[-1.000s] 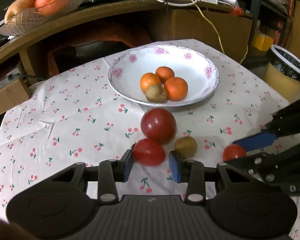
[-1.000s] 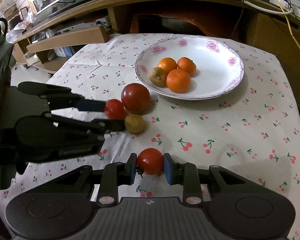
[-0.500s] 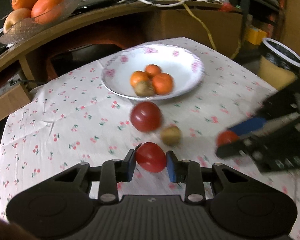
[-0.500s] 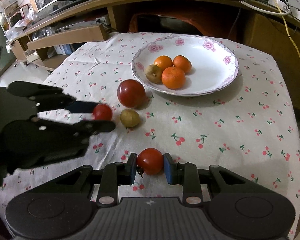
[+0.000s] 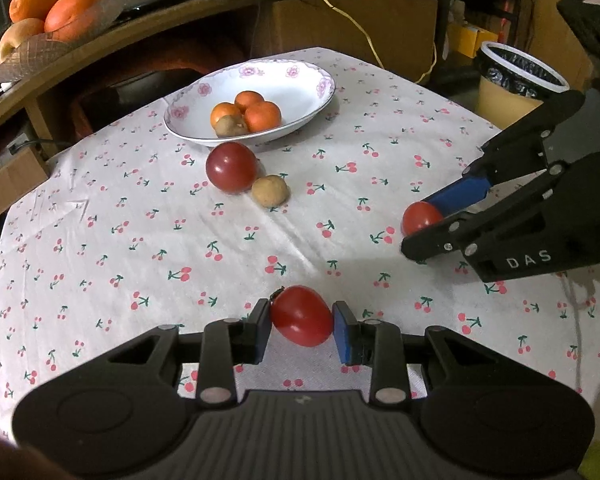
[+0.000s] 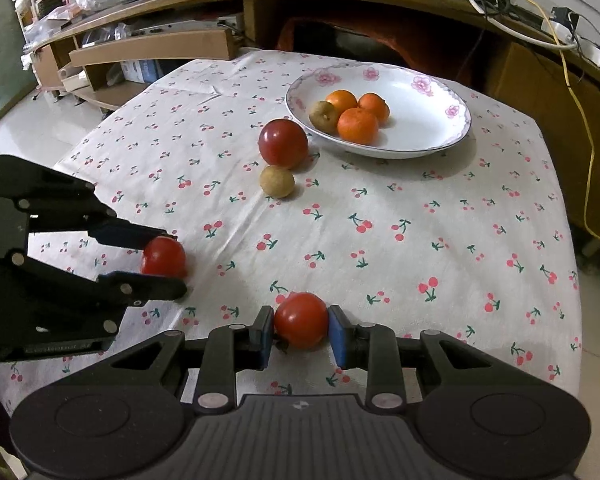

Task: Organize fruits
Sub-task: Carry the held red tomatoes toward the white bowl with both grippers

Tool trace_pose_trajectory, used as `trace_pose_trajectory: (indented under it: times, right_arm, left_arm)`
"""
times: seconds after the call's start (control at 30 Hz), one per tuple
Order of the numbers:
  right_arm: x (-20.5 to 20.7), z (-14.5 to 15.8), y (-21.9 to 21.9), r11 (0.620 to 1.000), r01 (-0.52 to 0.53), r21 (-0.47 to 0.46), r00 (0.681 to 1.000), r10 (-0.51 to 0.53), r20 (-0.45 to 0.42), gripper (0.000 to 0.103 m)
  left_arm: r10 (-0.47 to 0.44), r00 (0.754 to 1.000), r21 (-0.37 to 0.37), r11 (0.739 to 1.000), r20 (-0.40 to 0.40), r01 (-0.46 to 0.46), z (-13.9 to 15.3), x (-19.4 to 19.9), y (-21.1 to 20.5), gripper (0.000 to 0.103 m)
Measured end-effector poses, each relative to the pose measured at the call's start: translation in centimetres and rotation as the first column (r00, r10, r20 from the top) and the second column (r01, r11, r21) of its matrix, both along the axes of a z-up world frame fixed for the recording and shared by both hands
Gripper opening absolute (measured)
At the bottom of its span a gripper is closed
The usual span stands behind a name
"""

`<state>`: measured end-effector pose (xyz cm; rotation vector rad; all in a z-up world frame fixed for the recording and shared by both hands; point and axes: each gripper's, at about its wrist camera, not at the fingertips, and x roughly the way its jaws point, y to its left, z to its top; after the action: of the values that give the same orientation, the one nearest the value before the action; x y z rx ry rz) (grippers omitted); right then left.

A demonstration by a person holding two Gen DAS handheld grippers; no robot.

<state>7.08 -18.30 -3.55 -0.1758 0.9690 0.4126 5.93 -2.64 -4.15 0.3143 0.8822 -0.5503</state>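
- Left wrist view: bench (image 5: 100, 240) w/ white cherry-print cloth; wooden shelf unit behind, cables on top, glass fruit dish (image 5: 28, 52) w/ oranges + an apple on upper shelf at left. Bin (image 5: 516, 84) w/ black liner off the bench's far right.
- Flowered white bowl (image 5: 300, 92) at far side of bench; holds 3 oranges (image 5: 262, 116) + 1 kiwi (image 5: 230, 126), all touching.
- Just in front of bowl on the cloth: big red tomato (image 5: 231, 167), 2nd kiwi (image 5: 270, 191) touching it at right.
- Left tool (image 5: 302, 326) clamped on a small tomato (image 5: 302, 321), blue pads pressing both sides, near bench's front edge.
- Right tool (image 5: 428, 224) seen at right, shut on another small tomato (image 5: 420, 218), low over the cloth.
- Right wrist view: same bench (image 6: 440, 220); low wooden shelves + tiled floor at left, yellow cable down the right.
- Bowl (image 6: 428, 132) at far centre-right, same 3 oranges (image 6: 358, 125) + kiwi (image 6: 324, 115) inside.
- Big tomato (image 6: 283, 143) just beside bowl rim; loose kiwi (image 6: 277, 181) in front, touching it.
- Right tool (image 6: 301, 334) grips its tomato (image 6: 301, 320) between both pads at near edge.
- Left tool (image 6: 168, 260) enters from left, closed on its tomato (image 6: 164, 258); the 2 held tomatoes are apart, both well short of the bowl.
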Motion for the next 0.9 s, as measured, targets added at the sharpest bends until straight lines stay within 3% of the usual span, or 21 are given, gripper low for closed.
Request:
trace_pose_trajectory:
  times: [0.4, 0.9]
  right_arm:
    - [-0.40, 0.33, -0.70, 1.000, -0.001, 0.014, 1.000, 0.001, -0.005, 0.045]
    - [0.23, -0.03, -0.27, 0.999, -0.016, 0.033, 1.000, 0.016, 0.000, 0.046]
  left_arm:
    - [0.030, 1.000, -0.008, 1.000, 0.004, -0.030, 0.25, -0.76, 0.63, 0.042]
    - [0.043, 0.999, -0.019, 0.999, 0.002, -0.043, -0.04, -0.47, 0.37, 0.046]
